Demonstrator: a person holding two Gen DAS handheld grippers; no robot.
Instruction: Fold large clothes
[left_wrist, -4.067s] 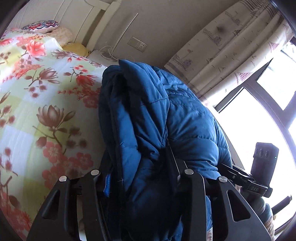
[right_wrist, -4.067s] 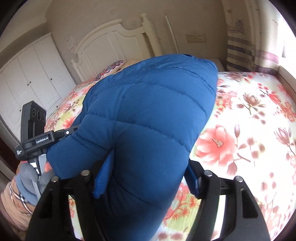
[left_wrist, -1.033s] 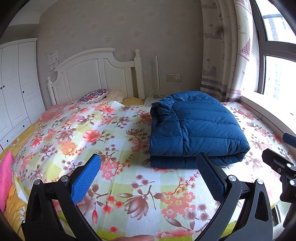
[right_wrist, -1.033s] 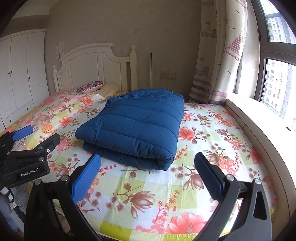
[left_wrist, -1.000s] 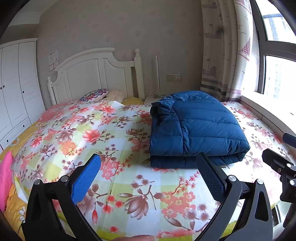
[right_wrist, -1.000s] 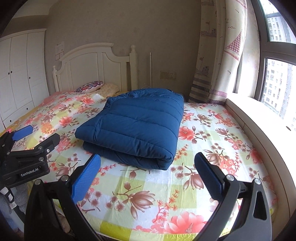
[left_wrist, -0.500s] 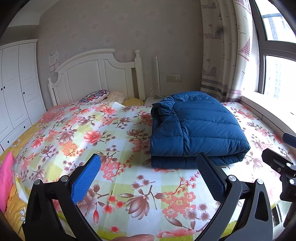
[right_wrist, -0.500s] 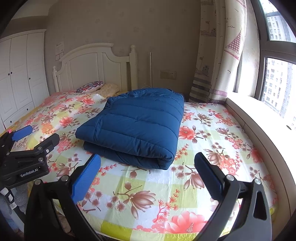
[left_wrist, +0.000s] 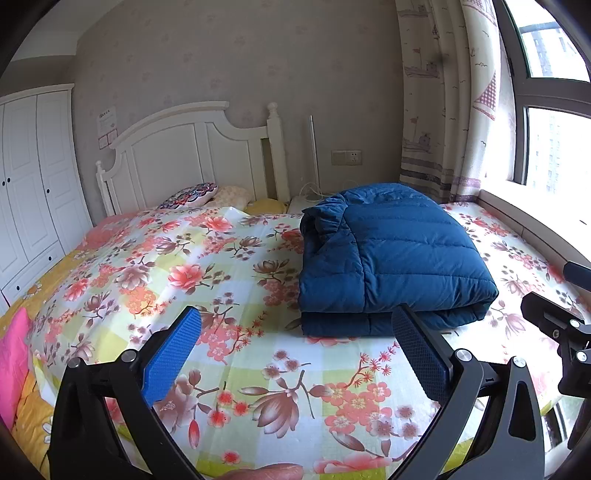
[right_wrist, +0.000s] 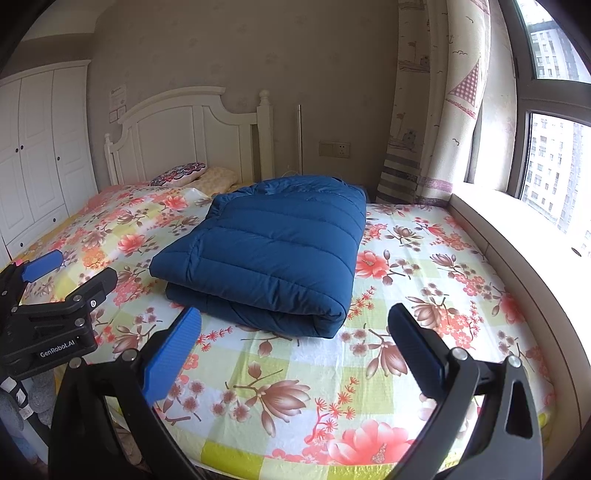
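Note:
A blue puffer jacket (left_wrist: 384, 254) (right_wrist: 273, 247) lies folded into a thick rectangle on the floral bedspread (left_wrist: 207, 280) (right_wrist: 417, 295). My left gripper (left_wrist: 295, 332) is open near the foot of the bed, well short of the jacket, and holds nothing. My right gripper (right_wrist: 293, 328) is open too, with its blue pads spread wide and the jacket's rolled edge beyond them. Each gripper shows at the edge of the other's view: the left one (right_wrist: 48, 295) at the left side, the right one (left_wrist: 561, 325) at the right side.
A white headboard (left_wrist: 192, 155) and pillows (left_wrist: 192, 197) stand at the far end of the bed. A white wardrobe (left_wrist: 29, 177) lines the left wall. Curtains (right_wrist: 436, 110) and a window sill (right_wrist: 524, 236) run along the right. A pink cloth (left_wrist: 11, 362) lies at the bed's left corner.
About four seconds ago both grippers were shut on the jacket and held it up. Now it lies folded on the bed and both are open and drawn back. Nothing moved in the last second.

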